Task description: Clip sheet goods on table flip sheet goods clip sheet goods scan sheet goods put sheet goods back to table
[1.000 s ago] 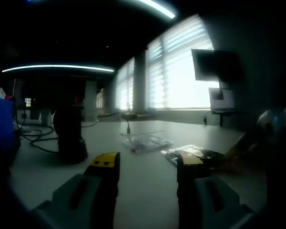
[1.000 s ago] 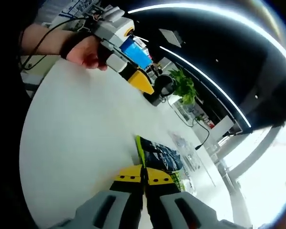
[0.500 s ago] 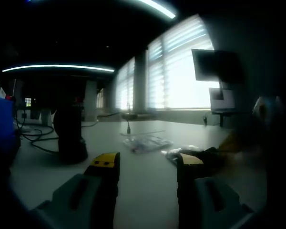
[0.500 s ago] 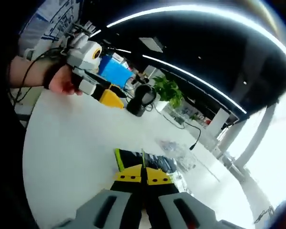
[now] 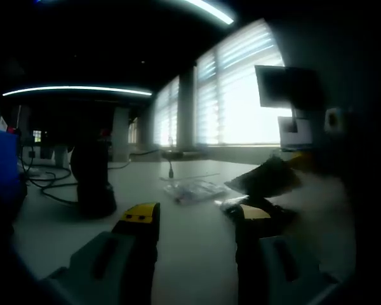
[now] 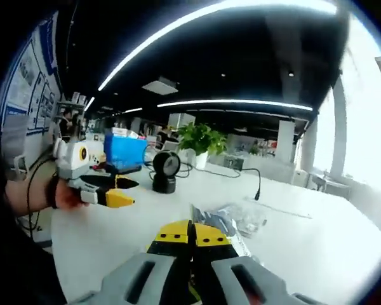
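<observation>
Above the white surface (image 6: 317,248), my right tongs (image 6: 192,234) are pressed fully together on the sheet goods (image 6: 216,223), a flat packet with a dark printed face and a green edge, held lifted off the surface by its near edge. In the right gripper view the packet stands almost edge-on, running away from the yellow tips toward the middle of the surface. Just beyond it lies a clear plastic bag (image 6: 244,216) with small items inside, flat on the surface.

My left tongs (image 5: 193,219) are parted wide, with nothing between the yellow-tipped jaws, and they sit low over the surface (image 5: 197,254). In the right gripper view I can see them (image 6: 124,192) off toward the left edge of the surface, gripped in my hand (image 6: 60,196), with a dark strap at the wrist and a cable trailing off.

In the left gripper view the sheet goods (image 5: 265,178) show as a dark tilted sheet in the air to the right of my left tongs, with the right tongs (image 5: 305,162) blurred behind it. Below it a crumpled clear wrapper (image 5: 232,204) lies on the surface, touching the tip of my right-hand jaw in the picture. Farther out rests a clear plastic tray (image 5: 193,189).

A black round-headed desk device (image 6: 166,170) stands toward the far side of the surface, with a potted plant (image 6: 200,141) and a blue box (image 6: 126,152) near it. A black cable (image 6: 257,181) runs across the far part.
</observation>
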Demonstrator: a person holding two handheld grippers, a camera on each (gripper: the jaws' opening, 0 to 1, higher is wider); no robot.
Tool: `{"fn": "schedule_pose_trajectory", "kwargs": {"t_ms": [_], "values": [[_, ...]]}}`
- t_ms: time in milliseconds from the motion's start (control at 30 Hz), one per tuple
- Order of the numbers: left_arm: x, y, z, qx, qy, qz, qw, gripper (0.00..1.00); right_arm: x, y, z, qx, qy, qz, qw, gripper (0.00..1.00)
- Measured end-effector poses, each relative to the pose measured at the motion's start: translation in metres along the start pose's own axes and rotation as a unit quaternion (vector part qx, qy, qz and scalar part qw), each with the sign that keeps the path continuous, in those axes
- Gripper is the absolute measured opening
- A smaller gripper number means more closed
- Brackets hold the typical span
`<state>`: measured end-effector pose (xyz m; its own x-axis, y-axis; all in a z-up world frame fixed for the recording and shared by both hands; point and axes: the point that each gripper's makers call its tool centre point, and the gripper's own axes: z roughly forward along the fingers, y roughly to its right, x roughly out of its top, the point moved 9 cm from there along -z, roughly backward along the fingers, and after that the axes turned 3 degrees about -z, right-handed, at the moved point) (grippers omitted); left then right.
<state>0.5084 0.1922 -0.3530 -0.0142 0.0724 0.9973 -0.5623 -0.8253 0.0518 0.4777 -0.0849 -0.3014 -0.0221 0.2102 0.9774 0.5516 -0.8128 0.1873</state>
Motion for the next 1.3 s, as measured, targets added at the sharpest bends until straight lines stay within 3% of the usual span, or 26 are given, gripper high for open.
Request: {"fn": "schedule_pose_trajectory", "kwargs": {"t_ms": [267,367,433,700,933,1100,1300], "values": [[0.000,0.000,0.000,0.000,0.000,0.000,1.0000,0.41,0.021,0.030,0.004,-0.017,0.033,0.070,0.9968,0.00],[0.000,0.000,0.000,0.000,0.000,0.000,1.0000,0.41,0.030,0.042,0.007,-0.020,0.052,0.115,0.9918,0.00],[0.000,0.000,0.000,0.000,0.000,0.000,1.0000,0.41,0.031,0.048,0.008,-0.016,0.047,0.123,0.9912,0.00],[0.000,0.000,0.000,0.001,0.000,-0.001,1.0000,0.41,0.033,0.074,0.008,-0.038,0.077,0.218,0.9722,0.00],[0.000,0.001,0.000,0.001,0.000,-0.001,1.0000,0.41,0.022,0.103,-0.009,-0.085,0.107,0.314,0.9396,0.00],[0.000,0.001,0.000,0.001,0.000,0.000,1.0000,0.41,0.004,0.130,-0.030,-0.135,0.128,0.384,0.9044,0.00],[0.000,0.001,0.000,0.001,-0.003,0.003,1.0000,0.41,-0.015,0.141,-0.049,-0.170,0.134,0.404,0.8888,0.00]]}}
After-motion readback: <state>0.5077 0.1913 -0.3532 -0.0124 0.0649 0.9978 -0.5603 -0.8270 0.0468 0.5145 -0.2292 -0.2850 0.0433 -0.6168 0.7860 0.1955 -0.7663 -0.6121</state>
